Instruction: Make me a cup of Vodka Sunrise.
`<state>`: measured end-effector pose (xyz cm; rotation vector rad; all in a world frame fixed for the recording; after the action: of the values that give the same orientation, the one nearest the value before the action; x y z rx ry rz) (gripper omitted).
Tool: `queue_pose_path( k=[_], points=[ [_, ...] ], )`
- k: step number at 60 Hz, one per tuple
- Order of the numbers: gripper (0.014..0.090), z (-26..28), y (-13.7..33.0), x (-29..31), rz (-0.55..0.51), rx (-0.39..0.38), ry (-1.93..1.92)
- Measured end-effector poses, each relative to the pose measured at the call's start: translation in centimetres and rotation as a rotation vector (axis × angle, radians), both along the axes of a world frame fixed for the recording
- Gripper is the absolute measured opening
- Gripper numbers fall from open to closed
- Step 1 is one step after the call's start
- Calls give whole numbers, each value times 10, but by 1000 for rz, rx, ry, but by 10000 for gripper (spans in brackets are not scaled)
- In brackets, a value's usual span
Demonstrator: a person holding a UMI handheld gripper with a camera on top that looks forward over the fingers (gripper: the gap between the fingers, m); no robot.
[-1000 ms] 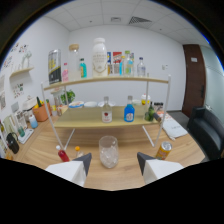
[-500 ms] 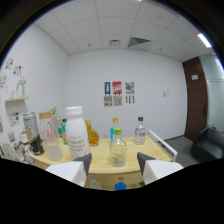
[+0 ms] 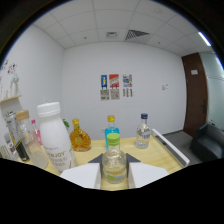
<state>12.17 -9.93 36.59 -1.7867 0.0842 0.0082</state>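
Your gripper (image 3: 114,167) shows at 6 o'clock, its jaws set narrow with a small clear bottle (image 3: 114,161) standing between them. The bottle has a green cap and a yellowish label; whether both jaws press its sides cannot be told, since the contact lines are hidden by the white fingers (image 3: 82,176).

At 8 o'clock, just beside the left finger, stands a tall white bottle (image 3: 55,136) with a white cap and grey lettering. Further toward 9 o'clock, a rack (image 3: 14,132) holds several smaller bottles, too crowded to tell apart.

Directly behind the held bottle rises a blue bottle (image 3: 112,133) with a yellow cap. At 10 o'clock from it sits a round amber bottle (image 3: 79,138) with a gold stopper. At 2 o'clock stands a clear bottle (image 3: 143,131) with a dark blue cap.

All rest on a pale wooden surface (image 3: 156,155) with a white raised rim.

Beyond, on the far wall, hang three posters (image 3: 115,86); a brown door (image 3: 197,92) lies at 3 o'clock.
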Motion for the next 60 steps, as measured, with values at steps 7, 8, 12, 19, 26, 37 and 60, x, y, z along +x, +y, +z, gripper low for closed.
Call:
queue_pose_path(
  k=[7,8,12,19,26,37,60],
  points=[
    [361,1,-4,-1,11,-2,-8],
    [361,2,-5,-1,13,-3,-9],
    [358,9,-15,-1,20,9,-5],
    [358,29,-41,1,31,58,-1],
    [358,24,-79,-2,45,62,46],
    [357,-59,-118,-6,36,-30,58],
    [357,-196,-122,-6,67,-218,-282]
  ],
)
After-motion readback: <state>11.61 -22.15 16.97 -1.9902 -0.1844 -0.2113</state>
